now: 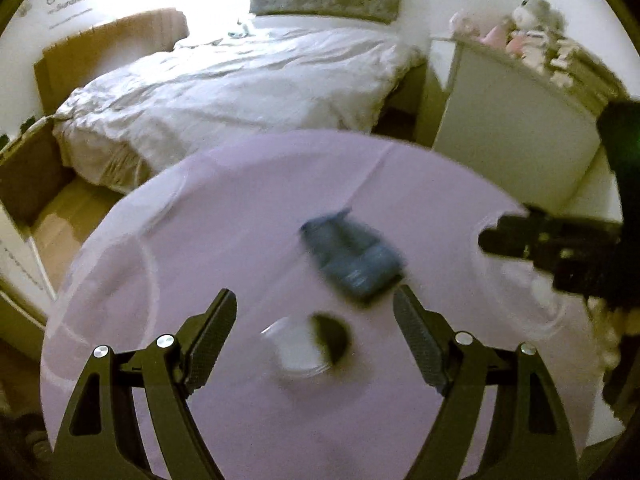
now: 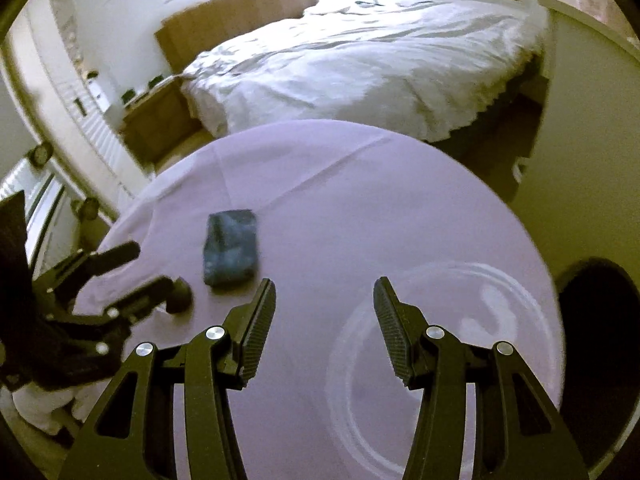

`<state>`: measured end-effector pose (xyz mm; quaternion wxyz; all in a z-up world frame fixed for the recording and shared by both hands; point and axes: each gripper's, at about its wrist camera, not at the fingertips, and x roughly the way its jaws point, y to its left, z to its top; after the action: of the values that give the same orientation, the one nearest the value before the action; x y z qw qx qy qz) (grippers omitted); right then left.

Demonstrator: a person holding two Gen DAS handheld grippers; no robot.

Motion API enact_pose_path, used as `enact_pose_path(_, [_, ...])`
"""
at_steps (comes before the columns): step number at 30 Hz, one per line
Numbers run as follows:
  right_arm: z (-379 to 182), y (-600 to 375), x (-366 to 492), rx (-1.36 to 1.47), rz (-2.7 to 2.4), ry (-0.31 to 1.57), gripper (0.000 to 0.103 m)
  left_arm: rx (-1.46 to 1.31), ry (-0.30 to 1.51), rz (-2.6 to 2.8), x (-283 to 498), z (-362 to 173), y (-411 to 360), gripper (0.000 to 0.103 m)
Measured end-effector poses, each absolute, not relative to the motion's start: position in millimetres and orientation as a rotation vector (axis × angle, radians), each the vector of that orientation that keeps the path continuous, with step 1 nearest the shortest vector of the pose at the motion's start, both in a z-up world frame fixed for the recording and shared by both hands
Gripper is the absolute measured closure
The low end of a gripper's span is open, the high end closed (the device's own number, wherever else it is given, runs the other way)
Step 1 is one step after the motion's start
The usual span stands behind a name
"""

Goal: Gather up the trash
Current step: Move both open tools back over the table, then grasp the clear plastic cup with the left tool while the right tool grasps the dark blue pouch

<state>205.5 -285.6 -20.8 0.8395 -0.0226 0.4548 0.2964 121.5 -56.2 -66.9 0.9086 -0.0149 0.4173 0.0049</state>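
A crumpled blue wrapper lies on the round table with a lilac cloth; it also shows in the right wrist view. A small clear cup with a dark lid lies on its side just in front of my left gripper, which is open and empty above it. My right gripper is open and empty over the cloth, right of the wrapper. The right gripper shows in the left wrist view; the left gripper shows in the right wrist view.
A clear glass plate lies on the table under my right gripper. A bed with white bedding stands beyond the table. Cardboard boxes stand at left, a white cabinet with soft toys at right. A dark round bin sits by the table's right edge.
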Motion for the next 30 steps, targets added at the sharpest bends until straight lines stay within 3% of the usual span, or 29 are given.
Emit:
enact_pose_path(14, [-46,-199,220,-0.146,0.693,0.956,0.051,0.027,0.931,-0.048,113,-93,-49,0.025])
enact_pose_path(21, [-49,-169,222,-0.237,0.718,0.918,0.051,0.062,0.900,-0.030,111,-98,-48,0.039])
enact_pose_path(24, [-53,-158,214,-0.304,0.733,0.909,0.051,0.052,0.890,-0.017,110,-96,-43,0.053])
enact_pose_path(26, [-56,-154,209,-0.339,0.744,0.903,0.056,0.031,0.886,-0.025,111,-95,-39,0.056])
enact_pose_path(28, [-55,-154,205,-0.340,0.761,0.897,0.069,0.010,0.883,-0.036,110,-94,-36,0.056])
enact_pose_path(30, [-53,-157,205,-0.327,0.760,0.903,0.071,-0.011,0.879,-0.048,110,-93,-33,0.056])
